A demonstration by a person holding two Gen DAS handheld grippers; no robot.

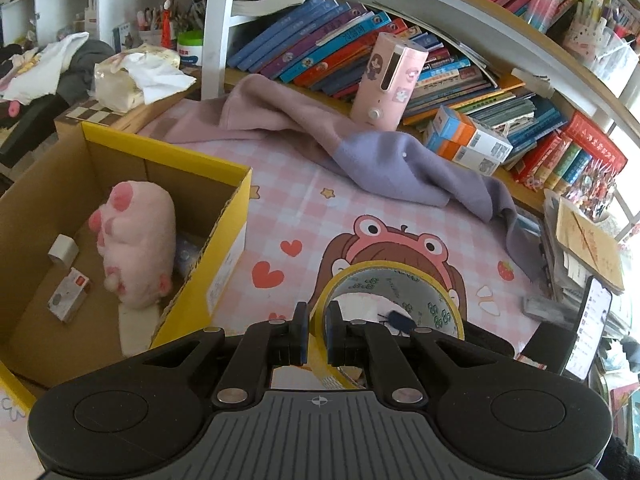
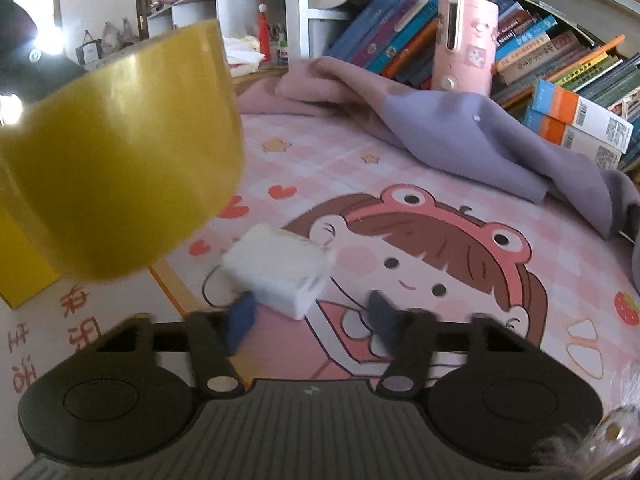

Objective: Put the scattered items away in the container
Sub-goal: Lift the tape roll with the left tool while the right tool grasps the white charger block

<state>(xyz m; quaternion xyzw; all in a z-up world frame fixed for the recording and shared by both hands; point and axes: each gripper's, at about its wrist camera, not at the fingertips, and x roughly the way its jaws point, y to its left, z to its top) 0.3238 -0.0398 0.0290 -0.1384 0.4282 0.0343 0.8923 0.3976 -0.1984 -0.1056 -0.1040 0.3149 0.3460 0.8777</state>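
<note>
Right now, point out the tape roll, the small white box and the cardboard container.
tape roll (image 1: 404, 280), left wrist view, inner face of the ring
small white box (image 2: 276, 268), right wrist view, top face
cardboard container (image 1: 232, 216), left wrist view, yellow right rim

A pink checked desk mat (image 1: 360, 216) printed with hearts, stars and a cartoon girl in a frog hat covers the desk. Behind it a white shelf unit (image 1: 216, 28) holds a long row of leaning books (image 1: 320, 40), with more stacked flat to the right. A pink and purple cloth (image 1: 384, 160) lies rumpled across the back of the mat. Further left, white cubby shelves (image 1: 68, 4) stand against the wall, crowded with pens and clutter. Bright daylight comes in from the far right edge.
</note>
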